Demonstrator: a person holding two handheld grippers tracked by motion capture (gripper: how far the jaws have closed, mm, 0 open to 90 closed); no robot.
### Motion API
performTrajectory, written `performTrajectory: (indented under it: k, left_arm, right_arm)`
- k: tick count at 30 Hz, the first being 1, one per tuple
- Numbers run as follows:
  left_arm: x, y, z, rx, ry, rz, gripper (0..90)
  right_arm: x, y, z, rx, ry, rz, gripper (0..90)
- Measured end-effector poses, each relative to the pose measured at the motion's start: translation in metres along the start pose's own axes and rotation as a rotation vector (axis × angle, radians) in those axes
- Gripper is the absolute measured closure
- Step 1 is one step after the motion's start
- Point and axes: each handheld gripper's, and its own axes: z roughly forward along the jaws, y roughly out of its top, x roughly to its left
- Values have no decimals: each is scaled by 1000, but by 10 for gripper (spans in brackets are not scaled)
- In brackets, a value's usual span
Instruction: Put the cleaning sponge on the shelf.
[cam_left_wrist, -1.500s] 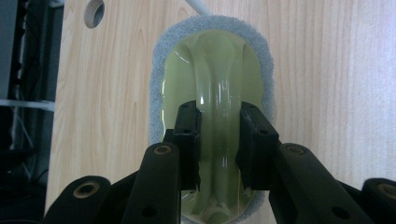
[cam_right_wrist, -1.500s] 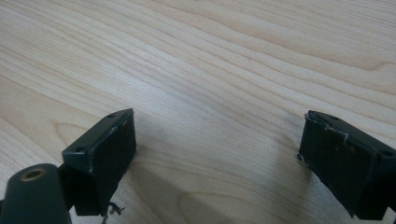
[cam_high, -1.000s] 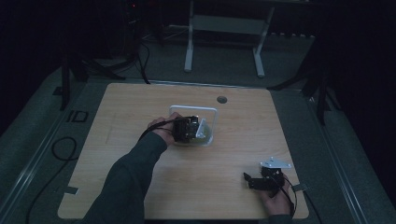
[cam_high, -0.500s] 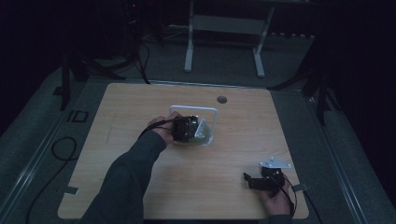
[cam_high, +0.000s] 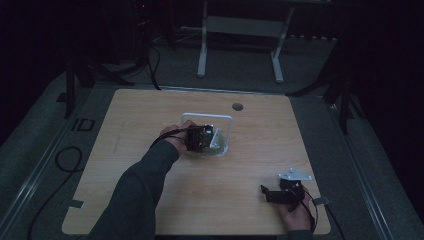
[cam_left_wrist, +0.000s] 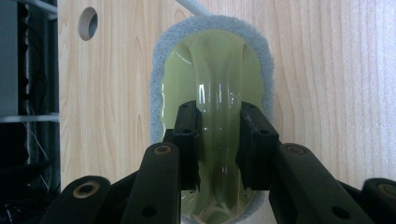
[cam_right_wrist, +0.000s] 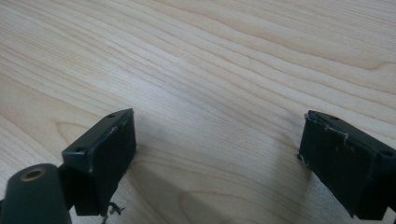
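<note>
Nearest you, your right hand-held gripper (cam_high: 270, 194) rests low at the near right corner of the desk (cam_high: 150, 115), well apart from the glass. In the right gripper view its two black jaws stand wide apart with only bare wood grain between them, so it grips nothing. A grey three-cornered plate (cam_high: 295, 174) sits on top of it, and its cable trails off toward the desk's edge.

Farther in, near the middle of the desk, your left hand-held gripper (cam_left_wrist: 218, 135) is clamped on the glass (cam_left_wrist: 218, 100). In the left gripper view you look straight down on it: a clear glass, with a yellow-green sponge showing through it. The jaws press on its two sides, and the glass stands between them.

Under the glass lies the sponge (cam_left_wrist: 161, 60), an oval pad with a grey fuzzy rim that reaches out past the glass on every side. In the high view the sponge (cam_high: 221, 149) and glass sit just under your left hand (cam_high: 175, 140).

Beyond the glass, a white wire frame (cam_high: 207, 116) stands right behind it. Farther still, past that frame, is a round hole (cam_high: 237, 106) in the desk top.
</note>
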Motion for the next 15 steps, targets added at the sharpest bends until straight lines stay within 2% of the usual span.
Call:
performTrajectory:
  k: [7,15]
  left_arm:
    - [0,1,5,1,0,-2,716]
    - [-1,2,12,27,3,9,715]
  right_arm:
    - [0,0,0,0,0,0,106]
    - [0,0,0,0,0,0,106]
